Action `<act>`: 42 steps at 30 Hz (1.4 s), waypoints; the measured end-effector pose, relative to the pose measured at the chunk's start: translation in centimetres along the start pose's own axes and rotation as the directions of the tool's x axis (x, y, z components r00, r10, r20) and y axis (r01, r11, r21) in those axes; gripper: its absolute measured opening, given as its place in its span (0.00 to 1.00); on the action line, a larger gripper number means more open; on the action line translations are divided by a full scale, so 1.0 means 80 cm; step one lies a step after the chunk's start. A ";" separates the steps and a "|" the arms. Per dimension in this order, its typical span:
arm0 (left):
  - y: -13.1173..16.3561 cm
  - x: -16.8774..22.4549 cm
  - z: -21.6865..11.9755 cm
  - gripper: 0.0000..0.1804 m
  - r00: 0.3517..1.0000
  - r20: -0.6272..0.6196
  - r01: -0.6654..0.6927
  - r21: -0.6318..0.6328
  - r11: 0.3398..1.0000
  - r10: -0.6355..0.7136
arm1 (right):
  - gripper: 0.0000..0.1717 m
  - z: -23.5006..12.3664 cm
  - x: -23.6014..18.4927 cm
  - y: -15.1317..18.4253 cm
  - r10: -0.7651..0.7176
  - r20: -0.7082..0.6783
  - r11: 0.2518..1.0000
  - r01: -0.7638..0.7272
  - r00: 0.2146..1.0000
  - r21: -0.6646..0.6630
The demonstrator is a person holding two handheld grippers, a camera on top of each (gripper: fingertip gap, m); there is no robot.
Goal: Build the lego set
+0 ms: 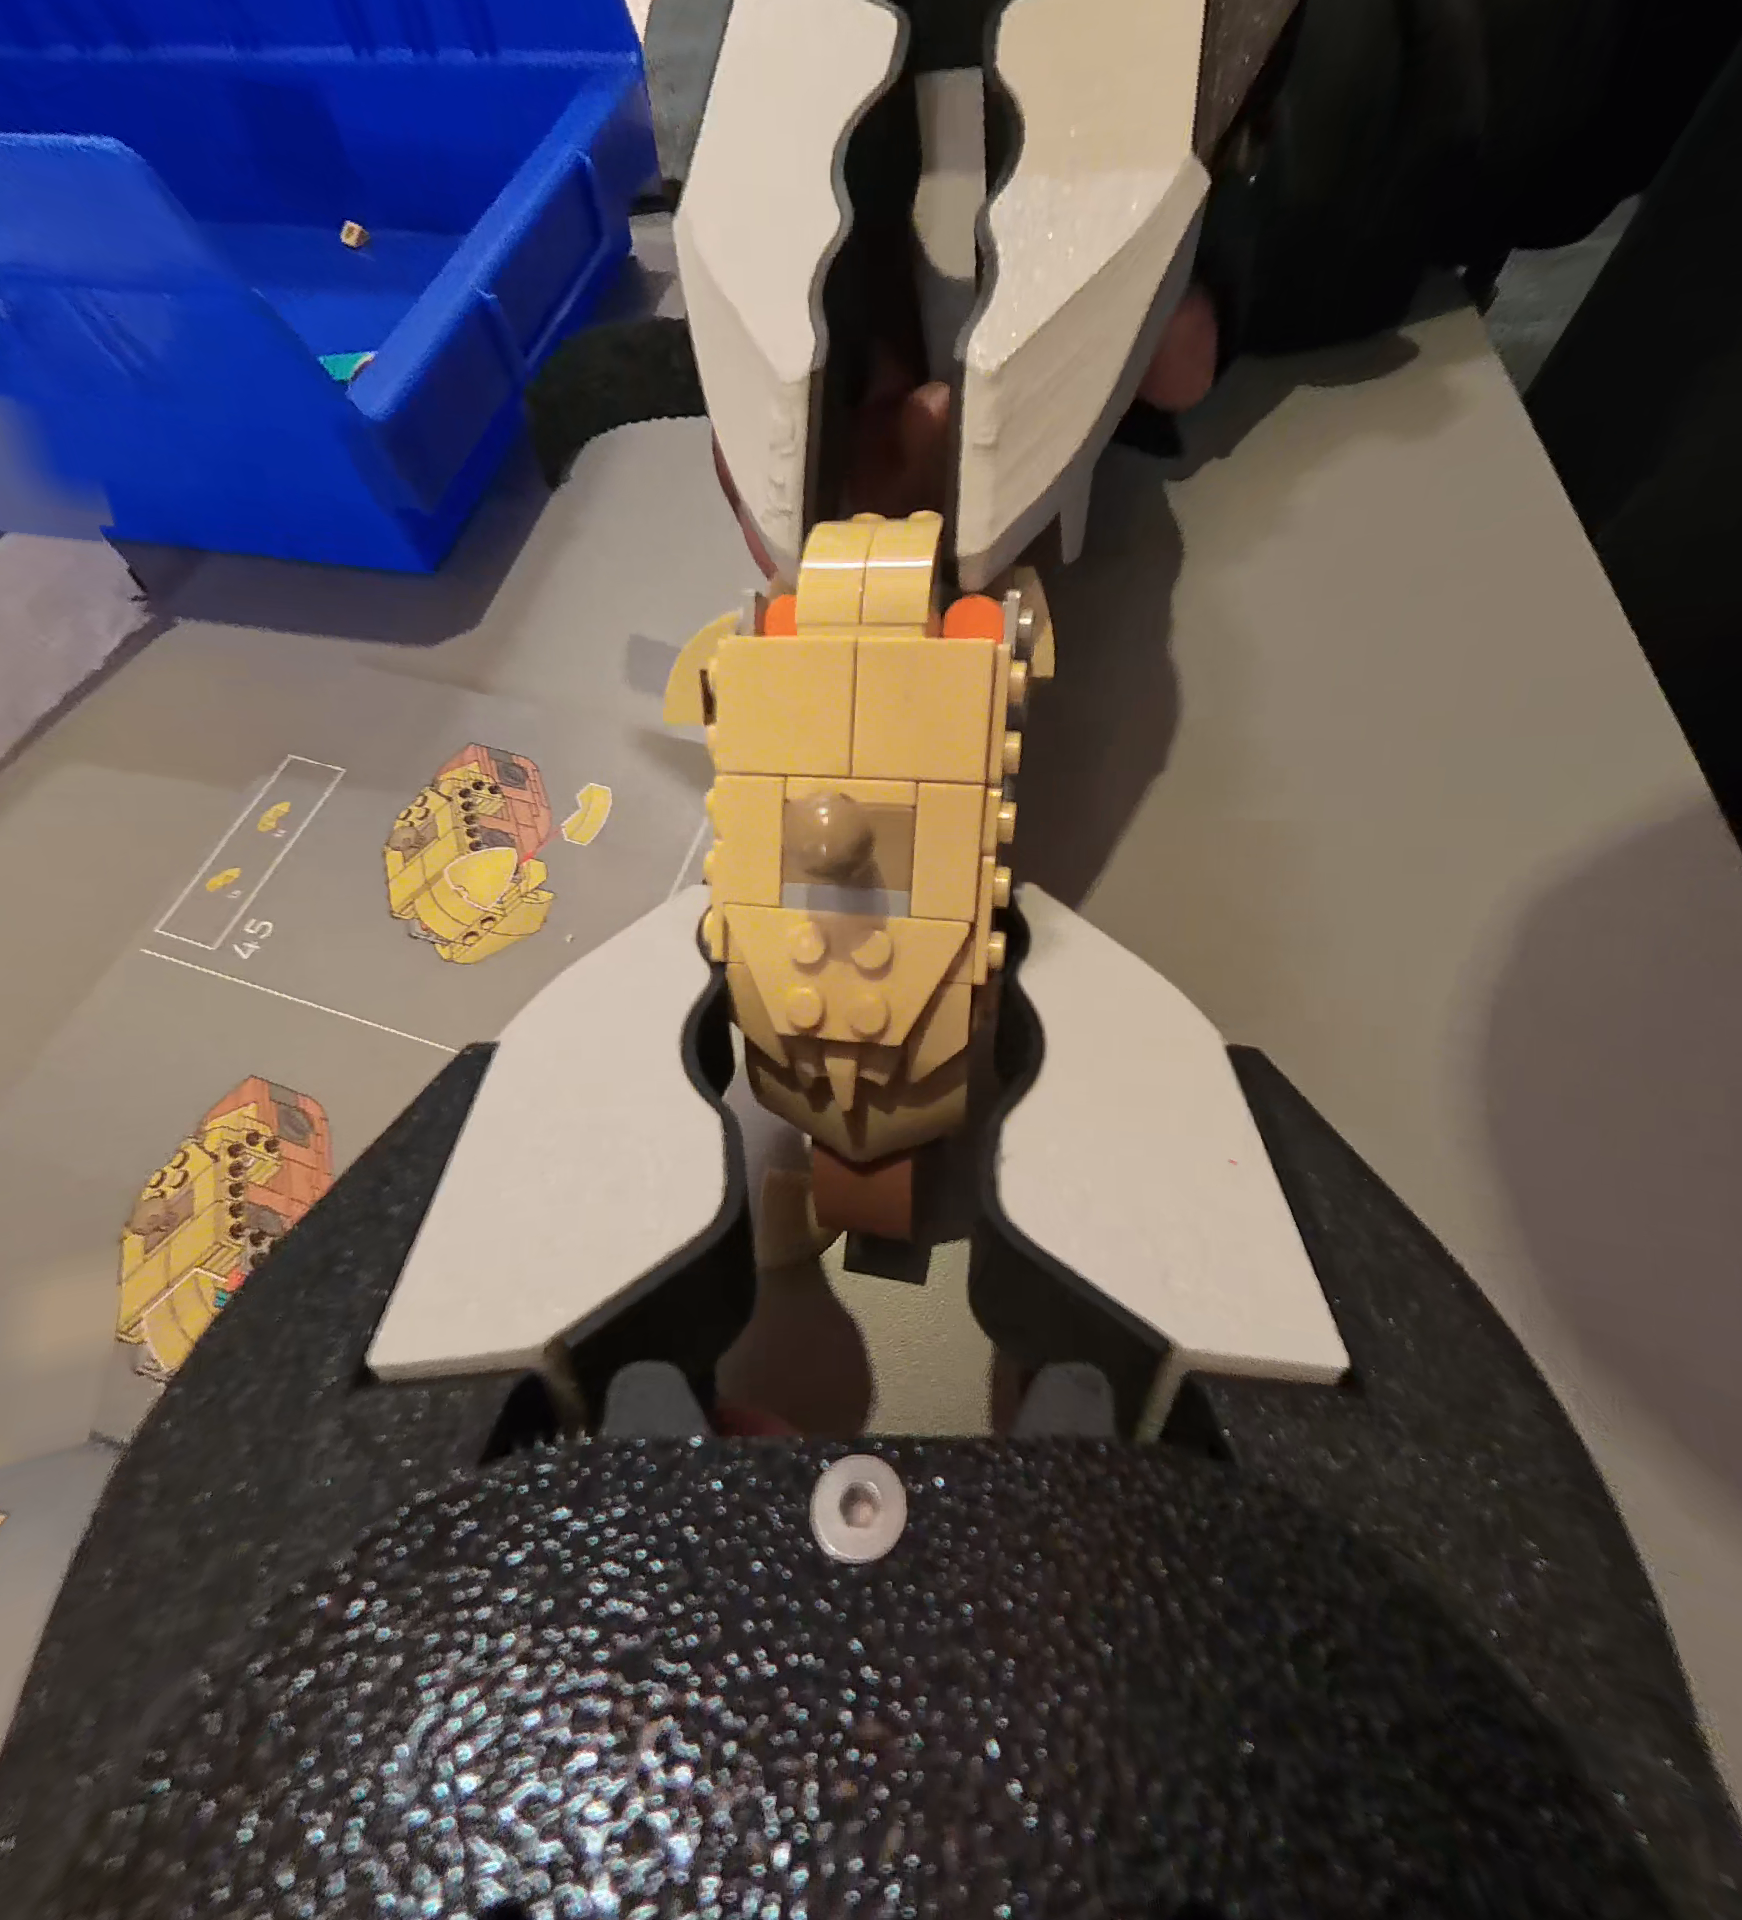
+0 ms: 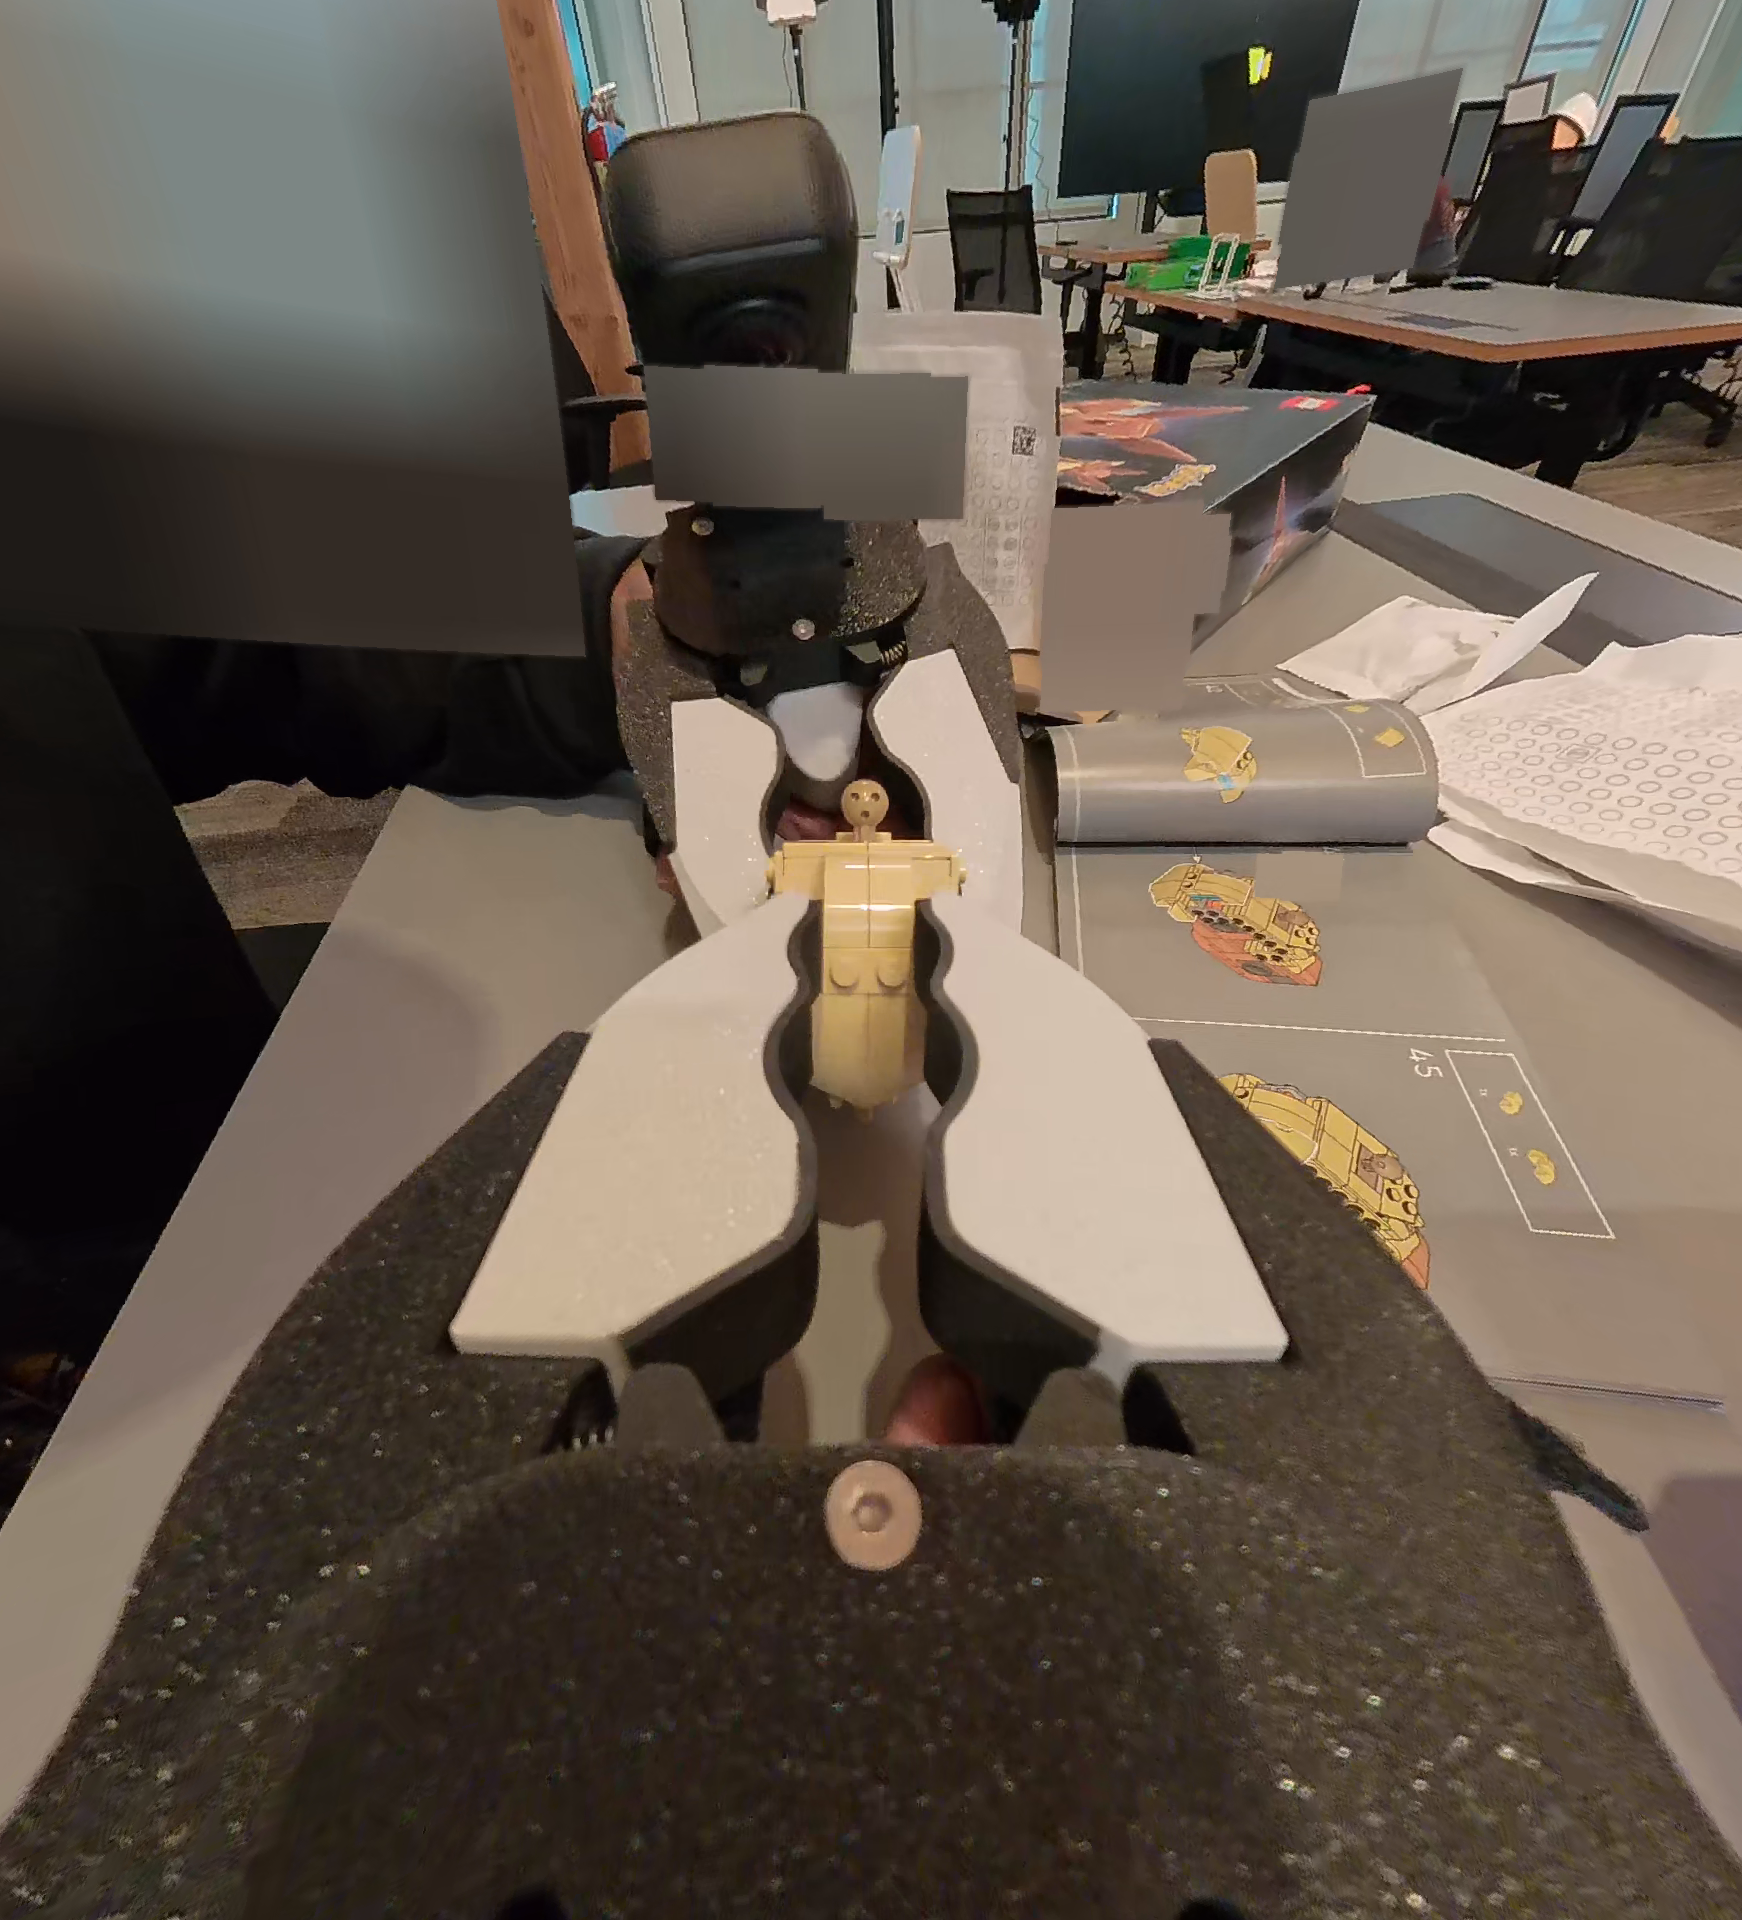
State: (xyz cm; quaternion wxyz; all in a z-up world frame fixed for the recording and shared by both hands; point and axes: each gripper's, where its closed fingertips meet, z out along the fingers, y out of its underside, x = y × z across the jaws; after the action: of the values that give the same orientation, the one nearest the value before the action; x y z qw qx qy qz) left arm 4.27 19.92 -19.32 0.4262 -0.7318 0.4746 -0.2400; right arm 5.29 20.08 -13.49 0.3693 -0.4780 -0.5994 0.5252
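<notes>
At the far left of the left wrist view a glossy blue plastic bin [image 1: 254, 312] stands on the smooth grey table [image 1: 1366, 831], and just in front of it lies a matt grey instruction booklet [image 1: 347, 883], open flat, printed with yellow and orange build drawings. In the middle a tan brick model [image 1: 856, 831], blocky and studded, with a round knob on top, orange pieces at its far end and a brown piece underneath, hangs above the table between the two claws. The left gripper [image 1: 859, 1023], with pale grey wavy-edged fingers on a rough black speckled body, is clenched on the model's wide near end, its fingers pressed against both sides. Opposite it, the right gripper [image 2: 865, 992] of the same make grasps the model's narrow tan end, which sits deep between its fingers. To the right in the right wrist view lie crumpled white paper bags [image 2: 1625, 769] dotted with small rings.
</notes>
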 end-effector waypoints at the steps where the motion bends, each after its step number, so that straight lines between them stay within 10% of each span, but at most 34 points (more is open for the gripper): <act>1: 0.000 -0.001 0.000 0.26 1.000 0.003 -0.002 -0.005 1.000 0.002 | 0.09 0.000 0.000 0.000 -0.002 -0.002 1.000 0.002 1.000 0.000; 42: -0.020 -0.001 0.002 0.27 0.977 0.101 -0.191 0.013 0.982 0.188 | 0.00 -0.011 -0.012 -0.008 -0.212 -0.013 0.972 0.210 0.977 -0.101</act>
State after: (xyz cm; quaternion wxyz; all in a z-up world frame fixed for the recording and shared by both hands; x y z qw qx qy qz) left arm 5.13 20.37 -18.04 0.4783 -0.6894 0.5177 -0.1671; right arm 6.28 19.40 -12.62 0.4060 -0.4353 -0.6677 0.4470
